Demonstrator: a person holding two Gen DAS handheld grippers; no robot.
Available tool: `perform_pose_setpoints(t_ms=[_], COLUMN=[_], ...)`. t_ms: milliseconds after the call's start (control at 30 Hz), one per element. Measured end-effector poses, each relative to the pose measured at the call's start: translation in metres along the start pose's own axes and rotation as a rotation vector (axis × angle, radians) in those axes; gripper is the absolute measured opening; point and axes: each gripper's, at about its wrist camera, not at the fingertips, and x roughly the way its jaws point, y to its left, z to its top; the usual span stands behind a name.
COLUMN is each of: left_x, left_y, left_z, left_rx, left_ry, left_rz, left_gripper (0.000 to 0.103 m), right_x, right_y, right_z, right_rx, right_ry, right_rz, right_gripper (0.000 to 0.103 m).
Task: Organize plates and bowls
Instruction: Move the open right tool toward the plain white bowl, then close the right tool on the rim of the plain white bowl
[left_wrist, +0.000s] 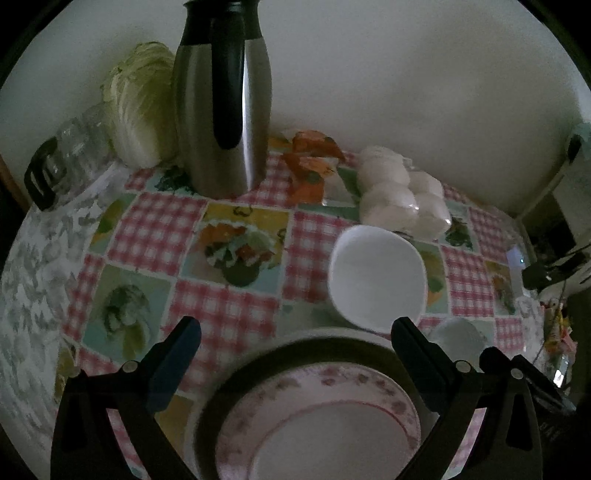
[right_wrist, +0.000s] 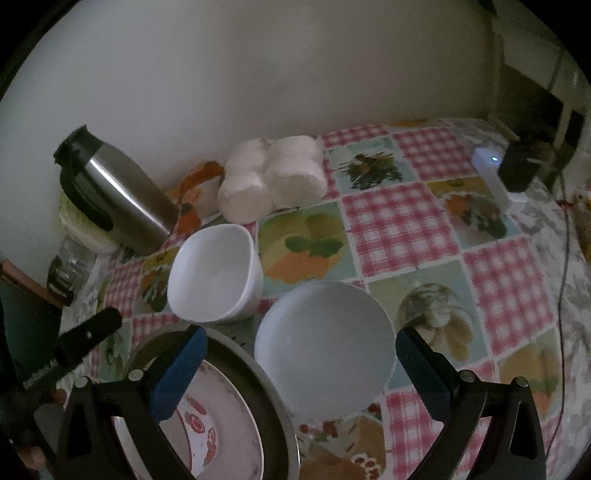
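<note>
A pink floral plate (left_wrist: 325, 424) lies inside a dark rimmed plate (left_wrist: 280, 354) at the near table edge; the pair also shows in the right wrist view (right_wrist: 236, 417). A squarish white bowl (left_wrist: 376, 273) stands behind them, also seen in the right wrist view (right_wrist: 216, 271). A round white bowl (right_wrist: 325, 347) stands right of the plates; its edge shows in the left wrist view (left_wrist: 458, 332). My left gripper (left_wrist: 295, 328) is open and empty above the plates. My right gripper (right_wrist: 297, 338) is open, its fingers either side of the round bowl.
A steel thermos (left_wrist: 221, 103), a cabbage (left_wrist: 140, 103) and a glass jug (left_wrist: 62, 162) stand at the back left. Orange packets (left_wrist: 314, 162) and wrapped white rolls (right_wrist: 273, 177) lie by the wall. A white device (right_wrist: 495, 173) and a cable (right_wrist: 565, 258) are at the right.
</note>
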Motion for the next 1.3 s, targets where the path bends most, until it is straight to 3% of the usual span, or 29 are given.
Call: perform_pose_setpoints(t_ms=[200, 300, 400, 500, 600, 667, 733, 1000, 1300], left_x=[0.018, 0.026, 0.036, 0.051, 0.064, 0.069, 0.076, 0.115, 0.138], left_y=[0.009, 0.011, 0.012, 0.01, 0.003, -0.006, -0.015, -0.03, -0.035], left_z=[0.023, 0.034, 0.041, 0.047, 0.051, 0.052, 0.052, 0.048, 0.042], left_rx=[0.049, 0.083, 0.091, 0.077, 0.083, 0.108, 0.143, 0.167, 0.138], left_ry=[0.077, 0.095, 0.127, 0.174, 0.207, 0.211, 0.223, 0.323, 0.387], left_rz=[-0.009, -0.012, -0.04, -0.09, -0.102, -0.106, -0.093, -0.077, -0.131], left_gripper=[0.101, 0.089, 0.085, 0.062, 0.052, 0.047, 0.043, 0.018, 0.012], right_x=[0.023, 0.034, 0.043, 0.055, 0.07, 0.08, 0.09, 0.119, 0.138], right_y=[0.017, 0.025, 0.03, 0.037, 0.045, 0.048, 0.048, 0.06, 0.065], right_z=[0.015, 0.027, 0.038, 0.046, 0.052, 0.054, 0.054, 0.051, 0.045], right_rx=[-0.055, -0.068, -0.073, -0.093, -0.124, -0.139, -0.145, -0.197, -0.219], right_ry=[0.03, 0.05, 0.066, 0.1, 0.125, 0.148, 0.173, 0.222, 0.256], right_rz=[-0.003, 0.027, 0.027, 0.045, 0.005, -0.021, -0.026, -0.041, -0.045], right_gripper=[0.103, 0.103, 0.093, 0.086, 0.068, 0.048, 0.036, 0.017, 0.013])
